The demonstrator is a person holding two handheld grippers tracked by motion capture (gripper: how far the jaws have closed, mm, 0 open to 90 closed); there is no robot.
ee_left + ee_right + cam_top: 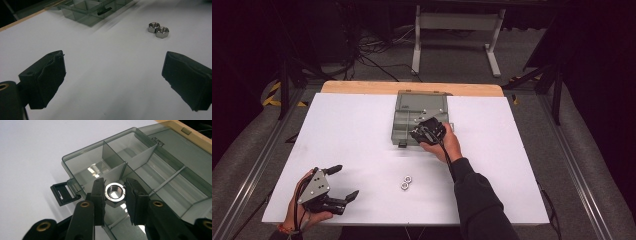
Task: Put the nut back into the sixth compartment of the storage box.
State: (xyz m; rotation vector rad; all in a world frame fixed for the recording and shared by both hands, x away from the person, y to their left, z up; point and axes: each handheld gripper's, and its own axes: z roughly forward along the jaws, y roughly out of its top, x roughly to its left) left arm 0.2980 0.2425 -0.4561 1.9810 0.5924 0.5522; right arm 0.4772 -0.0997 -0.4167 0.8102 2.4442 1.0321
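1. Two hand-held grippers are at work: the left hand-held gripper [343,182] sits low over the near left corner of the white surface [357,130], and the right hand-held gripper [114,192] is over the near edge of the clear compartment box [140,167].
2. One steel nut [114,191] sits between the right hand-held gripper's jaws, its threaded hole facing the camera; the jaws are narrowed onto its flats, holding it.
3. Directly beyond and beneath that held nut lie the box's divided compartments; which compartment is under it I cannot tell for certain.
4. Just to the left of the right hand-held gripper's jaws, in its own view, the box's black latch [62,193] sticks out from the front wall onto the surface.
5. The box's lid [185,150] lies open flat on the far side, away from the right hand-held gripper.
6. The left hand-held gripper's jaws stand wide apart with only bare surface between them.
7. Two loose nuts [158,30] lie touching each other, ahead of the left hand-held gripper and toward its right jaw, well apart from it.
8. In the high view this pair lies between the two hand-held grippers, nearer the person's right forearm [477,195].
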